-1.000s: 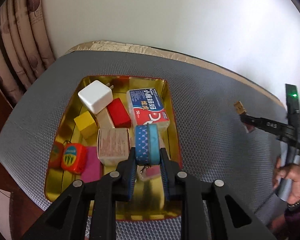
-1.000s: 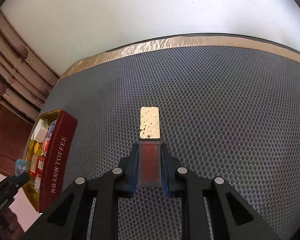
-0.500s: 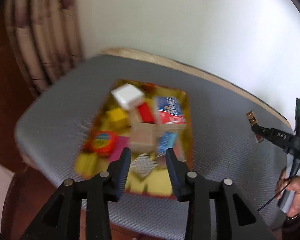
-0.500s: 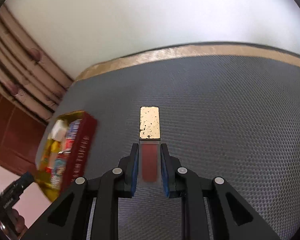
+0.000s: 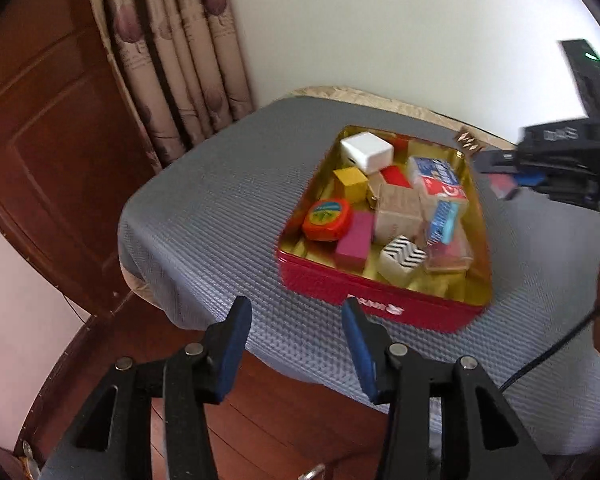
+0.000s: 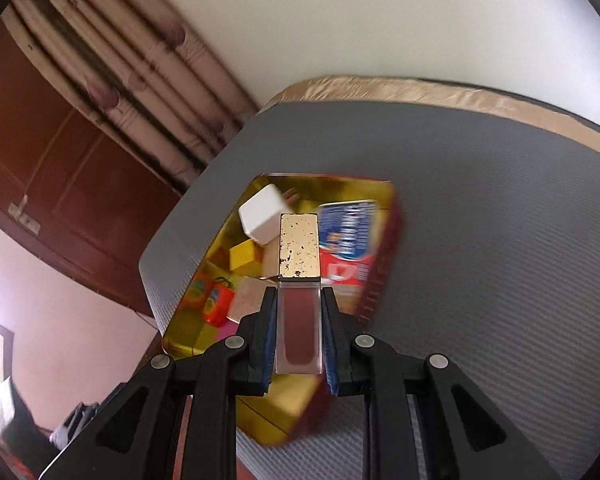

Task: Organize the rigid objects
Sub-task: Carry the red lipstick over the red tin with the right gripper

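A red tin (image 5: 380, 300) with a gold inside sits on the grey mat (image 5: 220, 208). It holds a white charger (image 5: 366, 152), a yellow block (image 5: 350, 184), an orange tape measure (image 5: 326, 220), a blue-and-red box (image 5: 438, 180) and the blue tape roll (image 5: 444, 222). My left gripper (image 5: 296, 344) is open and empty, pulled back near the tin's front wall. My right gripper (image 6: 298, 340) is shut on a lip gloss tube with a gold cap (image 6: 299, 280), held above the tin (image 6: 384, 264). It also shows in the left wrist view (image 5: 504, 188) at the tin's right side.
A beige curtain (image 5: 180, 60) and a brown wooden door (image 5: 48, 120) stand to the left of the table. The mat's front edge (image 5: 204, 320) drops to a wooden floor. A white wall is behind the table.
My left gripper let the blue tape roll go into the tin, opened and drew back. My right gripper carried the lip gloss tube left, from over the bare mat to above the tin.
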